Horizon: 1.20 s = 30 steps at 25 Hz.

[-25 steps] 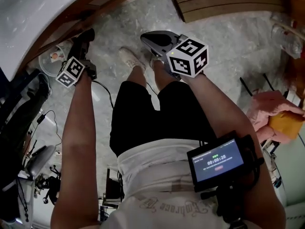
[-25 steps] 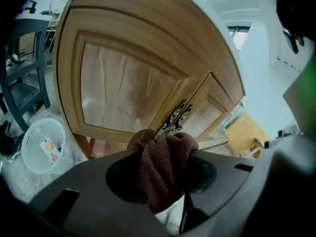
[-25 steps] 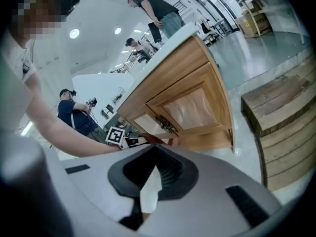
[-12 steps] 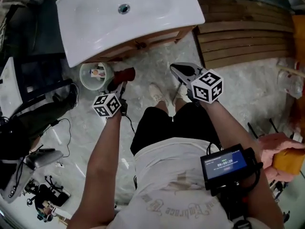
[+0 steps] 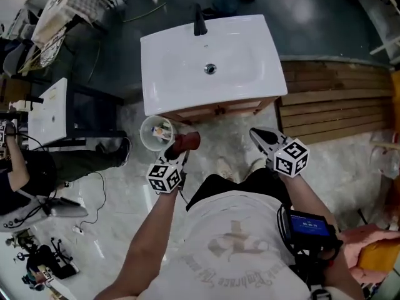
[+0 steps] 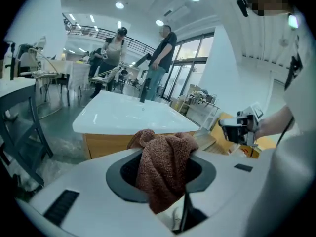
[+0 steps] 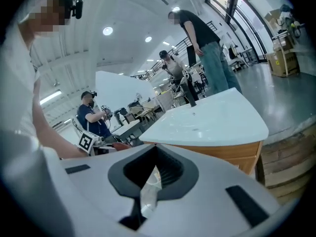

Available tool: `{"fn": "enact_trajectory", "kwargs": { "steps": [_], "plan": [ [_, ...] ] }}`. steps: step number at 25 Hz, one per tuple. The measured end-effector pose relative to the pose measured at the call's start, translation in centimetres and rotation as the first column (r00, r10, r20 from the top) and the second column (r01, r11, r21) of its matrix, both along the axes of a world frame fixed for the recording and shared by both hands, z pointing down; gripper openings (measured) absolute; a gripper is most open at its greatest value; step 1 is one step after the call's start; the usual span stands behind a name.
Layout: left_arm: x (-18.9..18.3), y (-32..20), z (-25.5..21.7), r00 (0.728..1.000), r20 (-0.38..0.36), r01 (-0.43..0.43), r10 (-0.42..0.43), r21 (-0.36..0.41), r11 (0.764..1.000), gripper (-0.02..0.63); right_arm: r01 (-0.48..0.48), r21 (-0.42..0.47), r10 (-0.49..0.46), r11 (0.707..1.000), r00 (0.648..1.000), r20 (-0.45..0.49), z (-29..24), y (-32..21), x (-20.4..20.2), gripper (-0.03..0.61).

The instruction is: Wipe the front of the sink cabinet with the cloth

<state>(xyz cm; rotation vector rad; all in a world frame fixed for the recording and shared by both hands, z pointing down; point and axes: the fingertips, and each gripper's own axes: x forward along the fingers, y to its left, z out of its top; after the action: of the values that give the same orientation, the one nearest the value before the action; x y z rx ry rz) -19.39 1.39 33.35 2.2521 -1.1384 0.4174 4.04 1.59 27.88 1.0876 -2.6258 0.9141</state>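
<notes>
Person wears a white short-slv tee w/ tan print on the front, blk shorts, pale shoes & a blk head cam. A blk-framed unit w/ a lit blue screen is fixed on a blk mount at the waist, rt side. Left gripper & right gripper each carry a cube w/ blk-on-white sq markers, and their shells are lt grey w/ a dk grey oval recess round the jaws plus small blk slots on top.
</notes>
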Motion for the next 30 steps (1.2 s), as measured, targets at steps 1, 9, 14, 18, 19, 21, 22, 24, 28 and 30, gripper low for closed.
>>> {"fn": "enact_trajectory", "kwargs": {
  "steps": [1, 9, 14, 18, 19, 21, 22, 24, 28, 30],
  "plan": [
    [0.7, 0.4, -1.0, 1.000, 0.002, -0.030, 0.030, 0.012, 0.999, 0.141, 0.013, 0.017, -0.013, 1.000, 1.000, -0.001, -0.8, -0.1, -0.2, 0.012],
    [3.9, 0.7, -7.2, 0.992, -0.089, -0.081, 0.090, 0.101, 0.992, 0.141, 0.137, 0.115, -0.133, 0.984, 0.990, -0.034, -4.8, -0.9, -4.6, 0.012],
    [3.5, 0.8, -7.9, 0.993, -0.077, -0.084, 0.091, 0.096, 0.992, 0.141, 0.149, 0.120, -0.148, 0.982, 0.989, -0.012, -5.7, -0.8, -5.8, 0.012],
    [3.5, 1.4, -8.3, 0.993, -0.078, -0.083, 0.090, 0.092, 0.992, 0.141, 0.167, 0.114, -0.166, 0.979, 0.986, -0.011, -5.6, -0.1, -6.3, 0.012],
    [3.9, 1.4, -8.4, 0.992, -0.081, -0.089, 0.097, 0.097, 0.991, 0.141, 0.164, 0.113, -0.164, 0.980, 0.986, -0.013, -5.4, -0.1, -6.1, 0.012],
    [4.8, 0.8, -8.4, 0.990, -0.084, -0.104, 0.114, 0.111, 0.988, 0.141, 0.160, 0.119, -0.159, 0.980, 0.987, -0.018, -5.1, -0.4, -5.7, 0.012],
    [5.2, 0.5, -8.5, 0.989, -0.084, -0.111, 0.121, 0.118, 0.987, 0.141, 0.160, 0.124, -0.159, 0.979, 0.987, -0.019, -5.1, -0.6, -5.6, 0.012],
    [5.7, -0.1, -8.5, 0.988, -0.081, -0.122, 0.133, 0.131, 0.984, 0.141, 0.161, 0.137, -0.160, 0.977, 0.987, -0.021, -5.2, -1.1, -5.5, 0.012],
    [6.9, -0.4, -8.3, 0.984, -0.084, -0.145, 0.157, 0.137, 0.980, 0.141, 0.146, 0.140, -0.144, 0.979, 0.989, -0.027, -4.9, -1.4, -4.6, 0.012],
    [7.4, 0.0, -7.9, 0.983, -0.085, -0.153, 0.164, 0.128, 0.980, 0.141, 0.135, 0.131, -0.133, 0.982, 0.991, -0.027, -4.4, -1.0, -4.0, 0.012]
  ]
}}
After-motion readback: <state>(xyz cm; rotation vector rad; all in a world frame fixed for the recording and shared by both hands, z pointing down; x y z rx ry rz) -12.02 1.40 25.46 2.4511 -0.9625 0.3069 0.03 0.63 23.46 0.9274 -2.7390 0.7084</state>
